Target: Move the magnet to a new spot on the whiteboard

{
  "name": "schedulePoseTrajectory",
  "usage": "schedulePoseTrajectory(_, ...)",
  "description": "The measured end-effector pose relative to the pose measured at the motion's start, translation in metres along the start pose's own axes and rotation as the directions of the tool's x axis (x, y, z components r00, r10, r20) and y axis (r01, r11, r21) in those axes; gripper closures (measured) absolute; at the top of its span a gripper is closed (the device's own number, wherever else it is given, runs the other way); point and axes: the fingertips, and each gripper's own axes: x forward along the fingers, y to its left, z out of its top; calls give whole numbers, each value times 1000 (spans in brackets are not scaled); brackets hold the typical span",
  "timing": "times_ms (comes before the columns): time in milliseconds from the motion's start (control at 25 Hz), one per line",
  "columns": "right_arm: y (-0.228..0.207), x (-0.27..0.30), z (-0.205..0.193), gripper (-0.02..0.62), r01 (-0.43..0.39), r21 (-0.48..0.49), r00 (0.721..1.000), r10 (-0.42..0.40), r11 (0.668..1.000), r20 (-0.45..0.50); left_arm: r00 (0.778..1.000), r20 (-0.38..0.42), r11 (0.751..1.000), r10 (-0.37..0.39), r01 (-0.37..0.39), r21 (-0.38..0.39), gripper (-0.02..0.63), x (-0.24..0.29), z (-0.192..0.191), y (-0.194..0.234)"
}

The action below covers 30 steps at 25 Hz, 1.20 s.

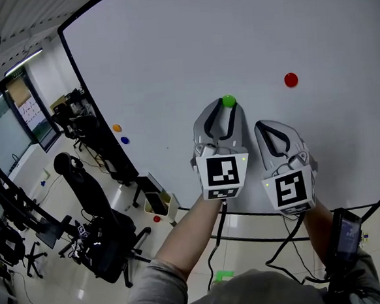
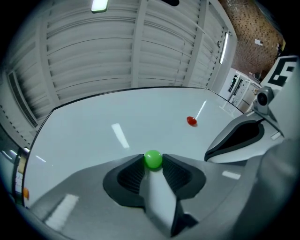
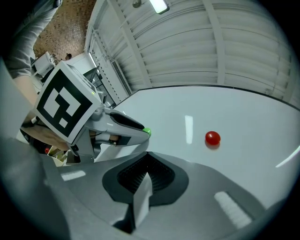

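Grip: left claw (image 2: pixel 153 158) pinches the small round green magnet (image 2: pixel 153 161) at its tips, close against the glossy white whiteboard (image 2: pixel 117 117). The right claw (image 3: pixel 147 154) is pressed together and empty. Pickup looks done; carry and release remain. A round red magnet (image 2: pixel 191 121) lies beyond, up-right of the left claw.

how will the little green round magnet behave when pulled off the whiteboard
The small round green magnet looks hard and glossy, so it may slip from the left gripper's pinch. Stuck on the white whiteboard, it likely resists pulling.
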Motion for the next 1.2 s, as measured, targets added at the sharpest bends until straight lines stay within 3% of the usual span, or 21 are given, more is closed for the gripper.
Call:
schedulePoseTrajectory(840,129,112,68,588,-124,22,989,122,992,81,984,-77,985,163,-167,-47,483,-50,-59,208)
schedulePoseTrajectory(1200,168,150,101,588,-160,12,980,158,987,124,969,-133,968,208,-223,-114,483,-69,-81,279)
